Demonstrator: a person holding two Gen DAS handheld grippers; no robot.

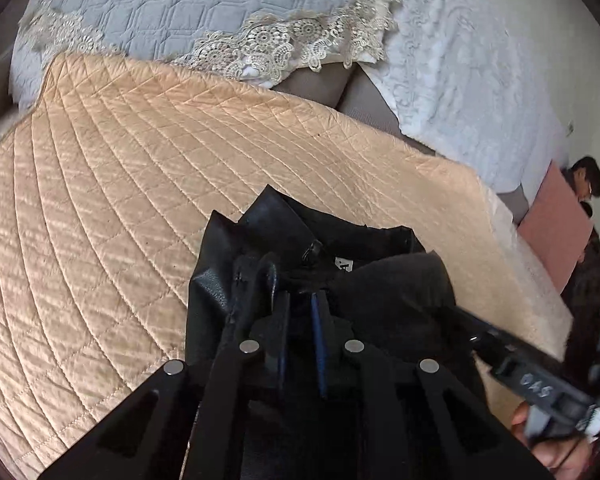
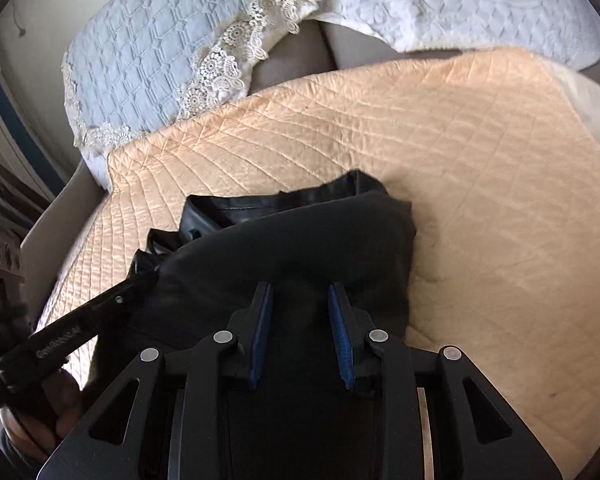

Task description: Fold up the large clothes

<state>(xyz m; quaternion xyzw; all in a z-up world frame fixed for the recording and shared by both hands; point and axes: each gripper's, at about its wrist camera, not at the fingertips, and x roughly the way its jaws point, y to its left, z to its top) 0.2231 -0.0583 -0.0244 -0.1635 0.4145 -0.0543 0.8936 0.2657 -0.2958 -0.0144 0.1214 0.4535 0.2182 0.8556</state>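
A black, leather-like jacket (image 1: 380, 288) lies bunched on a peach quilted mat (image 1: 120, 200), with its collar and a small white label (image 1: 344, 265) turned up. My left gripper (image 1: 300, 296) is shut on a fold by the collar, its blue pads nearly together. From the right, my right gripper (image 1: 472, 332) reaches into the same garment. In the right wrist view the jacket (image 2: 300, 232) bulges up in front of my right gripper (image 2: 298, 288), and a thick dark fold fills the gap between its blue pads. My left gripper (image 2: 148, 276) enters that view from the left.
A grey-blue quilted pillow with a lace edge (image 1: 180, 8) and a white textured cover (image 1: 480, 80) lie behind the mat (image 2: 480, 160). A person (image 1: 586, 180) sits at the far right by a pink surface (image 1: 556, 224). A hand (image 1: 556, 452) holds the right gripper.
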